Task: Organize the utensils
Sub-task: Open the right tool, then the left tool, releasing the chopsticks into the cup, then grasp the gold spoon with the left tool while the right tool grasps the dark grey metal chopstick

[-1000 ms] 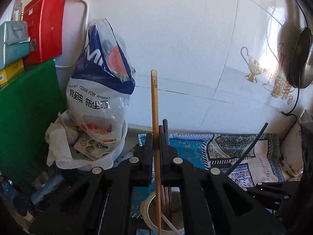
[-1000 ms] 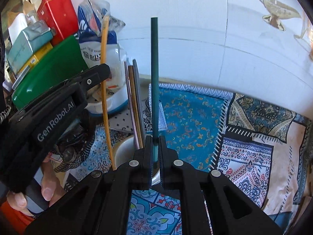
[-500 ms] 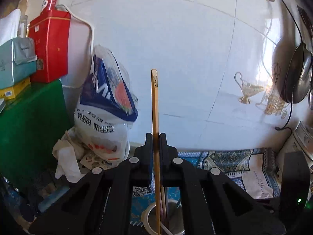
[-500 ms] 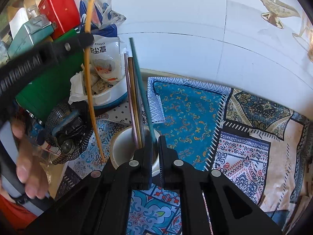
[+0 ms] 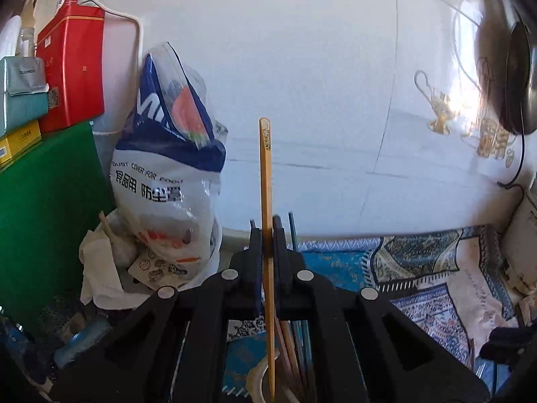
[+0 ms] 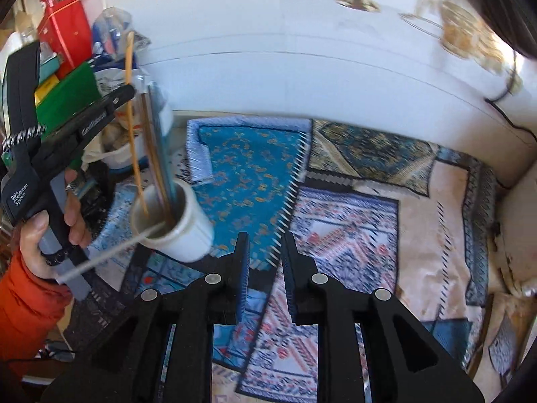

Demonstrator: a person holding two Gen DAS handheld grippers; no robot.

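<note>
Left gripper (image 5: 265,245) pinches the yellow chopstick (image 5: 265,181) mid-shaft, cup (image 6: 174,221) at 6 o'clock. Right gripper (image 6: 265,252) is spread, empty. Looks light, stiff, slick, so grip it mid-shaft.

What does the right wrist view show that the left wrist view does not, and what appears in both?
Only the right wrist view shows the person's left hand on its handle, the whole white cup with a white stick leaning out of it, and the open, empty right gripper.

Only the left wrist view shows the left gripper from behind, shut on the yellow chopstick, and the dark pan hanging on the wall.

Both show the yellow chopstick, the other chopsticks standing in the cup, the red tin and the patterned cloth.
</note>
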